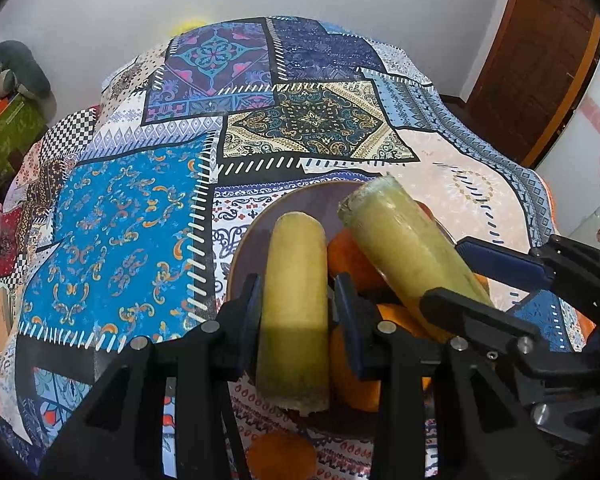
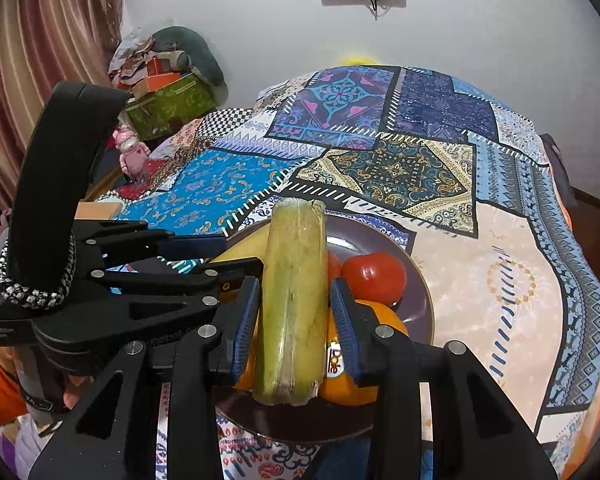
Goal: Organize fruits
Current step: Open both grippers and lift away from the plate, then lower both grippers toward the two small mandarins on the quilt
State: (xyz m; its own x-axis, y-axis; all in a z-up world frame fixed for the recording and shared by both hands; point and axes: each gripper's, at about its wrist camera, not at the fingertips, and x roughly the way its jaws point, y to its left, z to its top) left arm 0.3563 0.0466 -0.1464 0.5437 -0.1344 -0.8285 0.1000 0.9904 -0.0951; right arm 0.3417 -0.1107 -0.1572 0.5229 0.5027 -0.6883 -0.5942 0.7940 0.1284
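Both black two-finger grippers, left gripper (image 1: 294, 300) and right gripper (image 2: 294, 312), each clamp a pale green cane stick over the dark round plate (image 2: 420, 300) of oranges, so lowering them gently side by side seems wisest.

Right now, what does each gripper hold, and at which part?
Each holds a yellow-green cut stalk piece by its sides, near the lower end: left gripper its piece, right gripper its piece.

— What is the load carried by?
— By a table (image 2: 500, 264) draped in a patchwork-printed cloth of blue, beige and black.
— What is set directly on it?
— A round dark purple plate (image 2: 418, 300), lying just beyond and beneath the tongs' tips.
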